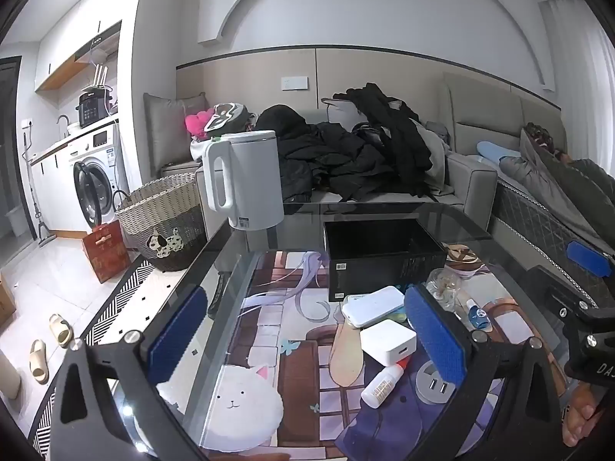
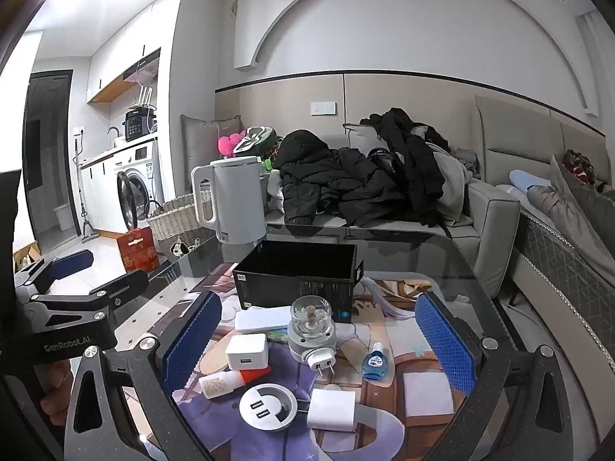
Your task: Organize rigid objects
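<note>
Blue pads of the left claw (image 1: 303, 340) frame the left wrist view, spread wide and holding nothing. Between them, on the glass table (image 1: 269, 230), lie a white power bank (image 1: 371, 306), a white charger cube (image 1: 388, 342) and a small white bottle (image 1: 382, 382) with a red cap. Just behind stands the black box (image 1: 380, 257), open and apparently empty, so by my reading the sorting has not begun. A white kettle (image 1: 246, 180) stands at the far left corner, clear of the path.

From the right wrist view, the right claw (image 2: 319, 345) is likewise spread and empty. Beneath it sit a plug-in device with a clear dome (image 2: 311, 330), a blue dropper bottle (image 2: 373, 363), a second white adapter (image 2: 331, 409) and a round USB socket (image 2: 268, 406), which looks set into the table. Everything loose lies outside the box; the pieces crowd each other, so neighbours may get nudged during a pick.
</note>
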{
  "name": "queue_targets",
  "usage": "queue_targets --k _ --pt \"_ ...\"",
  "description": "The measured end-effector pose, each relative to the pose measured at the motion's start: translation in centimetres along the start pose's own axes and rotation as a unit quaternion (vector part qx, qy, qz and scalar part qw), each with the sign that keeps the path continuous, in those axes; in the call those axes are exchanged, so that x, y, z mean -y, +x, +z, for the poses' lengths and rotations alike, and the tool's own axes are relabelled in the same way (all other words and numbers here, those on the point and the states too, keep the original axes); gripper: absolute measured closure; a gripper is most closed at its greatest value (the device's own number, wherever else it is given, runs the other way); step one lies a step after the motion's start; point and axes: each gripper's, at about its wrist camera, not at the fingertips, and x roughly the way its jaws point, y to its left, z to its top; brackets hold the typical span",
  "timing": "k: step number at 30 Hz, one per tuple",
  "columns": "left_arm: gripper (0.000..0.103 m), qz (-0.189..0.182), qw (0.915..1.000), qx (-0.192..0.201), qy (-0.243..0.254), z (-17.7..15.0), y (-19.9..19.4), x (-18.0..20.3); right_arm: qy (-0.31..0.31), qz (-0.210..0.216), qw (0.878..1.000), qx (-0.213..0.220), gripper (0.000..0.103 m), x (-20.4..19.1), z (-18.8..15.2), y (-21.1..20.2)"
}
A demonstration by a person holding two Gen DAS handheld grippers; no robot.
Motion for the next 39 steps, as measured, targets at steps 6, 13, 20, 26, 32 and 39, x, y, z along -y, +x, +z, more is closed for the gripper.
queue_targets --k 6,13,20,26,32,39 --pt "0.0 0.003 1.0 0.004 0.004 0.0 0.2 0.1 0.002 0.0 1.0 -0.001 0.0 0.0 0.0 0.1" --pt "0.0 0.004 1.0 0.007 0.004 -0.1 -0.2 0.4 0.002 0.0 1.0 -0.006 0.0 -0.1 0.0 0.3" --pt "0.0 0.003 0.9999 0.01 0.003 0.2 -0.2 0.3 0.003 0.0 1.0 -0.006 0.0 0.0 0.1 0.2" --pt "0.0 0.002 0.9999 0.011 0.003 0.2 -0.4 0.2 0.001 0.0 1.0 -0.006 0.0 0.0 0.0 0.0" --pt "0.0 0.001 0.9999 0.011 0.002 0.3 -0.3 0.1 0.001 0.0 1.0 -0.006 0.0 0.0 0.0 -0.1" --pt "0.0 0.001 0.9999 0.015 0.002 0.2 -0.4 0.1 0.001 0.0 1.0 -0.006 0.0 0.0 0.0 -0.1"
